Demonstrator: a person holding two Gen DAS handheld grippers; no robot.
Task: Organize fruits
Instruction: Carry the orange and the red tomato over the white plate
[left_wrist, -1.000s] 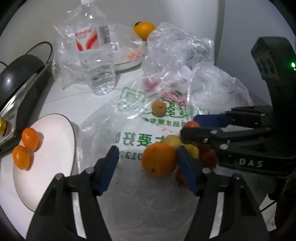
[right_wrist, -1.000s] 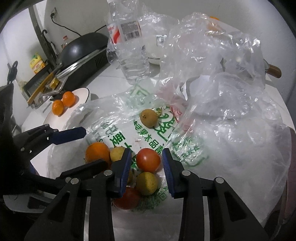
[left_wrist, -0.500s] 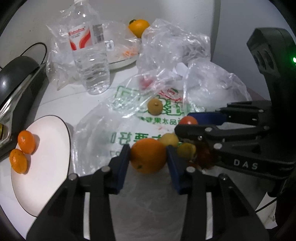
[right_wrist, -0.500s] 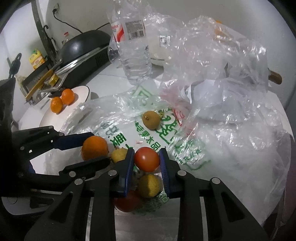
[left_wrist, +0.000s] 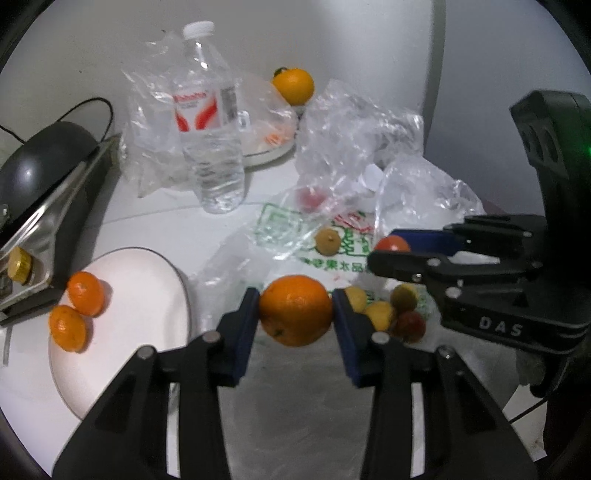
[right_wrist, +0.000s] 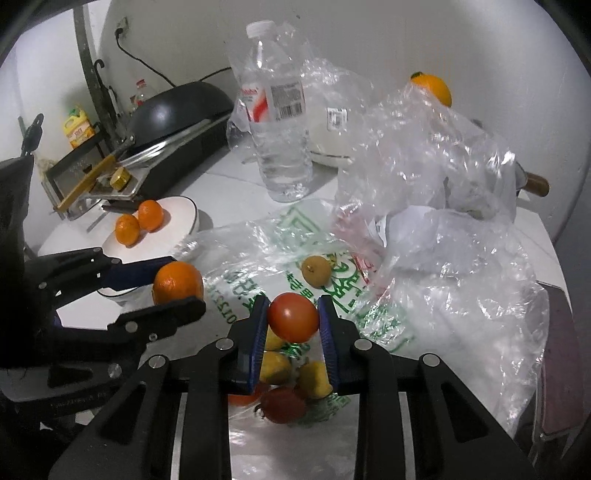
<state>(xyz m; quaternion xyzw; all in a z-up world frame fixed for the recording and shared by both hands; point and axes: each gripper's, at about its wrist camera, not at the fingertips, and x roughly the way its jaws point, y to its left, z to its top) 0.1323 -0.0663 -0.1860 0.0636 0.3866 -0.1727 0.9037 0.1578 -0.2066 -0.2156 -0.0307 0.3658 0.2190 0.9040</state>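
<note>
Left gripper (left_wrist: 295, 314) pinching an orange (left_wrist: 295, 309), both blue pads (left_wrist: 243, 325) pressing its sides; jaws just now closing in on it. Orange hanging clear above the printed bag (left_wrist: 325, 258), just left of the fruit pile (left_wrist: 391, 310) of yellow and red pieces lying on that bag.

Right gripper (right_wrist: 293, 317) pinching a tomato (right_wrist: 293, 316), pads tight on both sides after just closing. Tomato sitting above the bag, over the same pile (right_wrist: 291, 380); seen from the left wrist, peeking out red between the right gripper's fingers (left_wrist: 391, 244).

Lying alone on the bag, beyond both grippers: one small brown-yellow fruit (right_wrist: 316, 271). Showing faintly red under crumpled clear plastic (left_wrist: 362, 147) at the bag's far edge: another fruit (left_wrist: 312, 197), kind unclear.

Left of the bag: a white plate (left_wrist: 140, 295), touching or nearly touching the bag's edge, carrying two mandarins (left_wrist: 75, 310) side by side at its far-left rim.

Beyond the bag: a water bottle (left_wrist: 210, 122) standing upright; behind it a second plate (left_wrist: 269, 147) under plastic, with another orange (left_wrist: 293, 86) at its back edge. Far left of the bag: a dark wok (right_wrist: 181, 110) on a stove.
</note>
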